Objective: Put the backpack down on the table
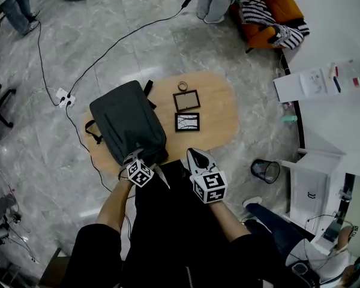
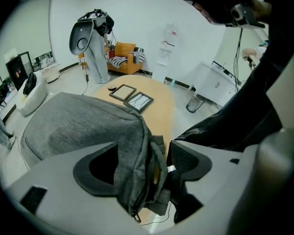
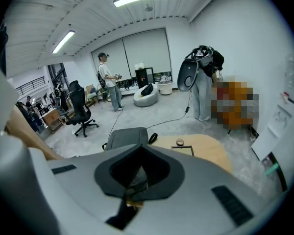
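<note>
A dark grey backpack [image 1: 127,122] lies flat on the left part of the oval wooden table [image 1: 219,110], its near end at the table's front edge. My left gripper [image 1: 134,156] is at that near end. In the left gripper view its jaws stand wide open [image 2: 142,163], and the backpack's bunched edge [image 2: 137,170] hangs loose between the pads. My right gripper [image 1: 195,156] hovers at the table's front edge, just right of the backpack. Its jaws look shut [image 3: 139,153]; some grey fabric and a black strap [image 3: 121,212] show behind the tips, whether gripped I cannot tell.
Two picture frames [image 1: 186,101] [image 1: 187,122] and a tape ring [image 1: 182,86] lie mid-table. A wire bin [image 1: 265,171] stands on the floor at right, beside a white counter [image 1: 342,35]. Cables [image 1: 108,47] cross the floor. An orange chair [image 1: 270,11] and standing people are beyond.
</note>
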{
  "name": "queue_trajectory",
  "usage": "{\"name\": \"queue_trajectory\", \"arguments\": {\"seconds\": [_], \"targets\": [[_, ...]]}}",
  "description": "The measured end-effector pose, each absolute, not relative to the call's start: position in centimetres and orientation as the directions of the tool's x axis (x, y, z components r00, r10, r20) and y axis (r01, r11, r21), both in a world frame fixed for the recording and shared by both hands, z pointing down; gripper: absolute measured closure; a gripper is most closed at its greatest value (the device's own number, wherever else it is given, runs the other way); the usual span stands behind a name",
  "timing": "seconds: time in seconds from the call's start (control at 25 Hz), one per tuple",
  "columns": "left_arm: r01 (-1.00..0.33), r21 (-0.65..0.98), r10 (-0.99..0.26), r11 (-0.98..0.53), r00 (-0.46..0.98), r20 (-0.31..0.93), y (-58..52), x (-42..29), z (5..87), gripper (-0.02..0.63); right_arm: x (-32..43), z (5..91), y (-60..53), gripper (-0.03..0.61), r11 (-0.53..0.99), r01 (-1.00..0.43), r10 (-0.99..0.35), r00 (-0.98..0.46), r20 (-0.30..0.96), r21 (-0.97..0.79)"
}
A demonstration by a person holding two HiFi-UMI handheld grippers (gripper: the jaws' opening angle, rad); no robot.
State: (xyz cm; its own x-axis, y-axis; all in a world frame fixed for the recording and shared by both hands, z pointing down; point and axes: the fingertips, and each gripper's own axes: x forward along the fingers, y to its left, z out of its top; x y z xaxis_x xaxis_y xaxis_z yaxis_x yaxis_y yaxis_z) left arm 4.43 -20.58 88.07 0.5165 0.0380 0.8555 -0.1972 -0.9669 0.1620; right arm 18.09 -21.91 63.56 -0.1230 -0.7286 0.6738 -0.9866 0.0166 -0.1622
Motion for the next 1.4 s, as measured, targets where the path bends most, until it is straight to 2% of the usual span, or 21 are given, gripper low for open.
{"name": "queue_trajectory", "arguments": {"seconds": [0.2, 0.28, 0.32, 0.4, 0.56, 0.88, 1.4], "targets": [[-0.271, 0.163, -0.01, -0.949, 0.54, 0.842, -21.9, 3.6, 86.6, 0.287, 17.0, 63.4, -22.1, 0.568, 0.028, -0.984, -0.732, -0.139, 0.667, -0.174], [-0.299, 0.148, -0.046, -0.943, 0.557, 0.829, -22.6, 3.4, 85.4, 0.316, 16.4, 63.2, -22.4, 0.568, 0.041, -0.983, -0.735, -0.151, 0.661, -0.179], [-0.314, 0.132, -0.073, -0.94, 0.564, 0.823, -23.1, 3.2, 84.7, 0.347, 16.0, 63.1, -22.5, 0.568, 0.049, -0.982, -0.736, -0.158, 0.658, -0.182], [-0.352, 0.092, -0.136, -0.931, 0.571, 0.81, -24.1, 2.9, 83.1, 0.46, 15.3, 62.8, -22.9, 0.568, 0.065, -0.98, -0.741, -0.174, 0.649, -0.188], [-0.432, 0.078, -0.212, -0.899, 0.582, 0.785, -25.3, 1.8, 80.3, 0.581, 13.4, 61.9, -23.5, 0.568, 0.108, -0.973, -0.751, -0.215, 0.624, -0.206], [-0.537, 0.083, -0.311, -0.839, 0.6, 0.738, -26.5, -0.3, 74.5, 0.598, 8.9, 60.5, -24.1, 0.569, 0.227, -0.952, -0.733, -0.305, 0.608, -0.204], [-0.705, 0.078, -0.543, -0.705, 0.608, 0.579, -27.2, -4.4, 64.9, 0.598, 4.1, 58.1, -25.1, 0.569, 0.281, -0.934, -0.757, -0.358, 0.546, -0.222]]}}
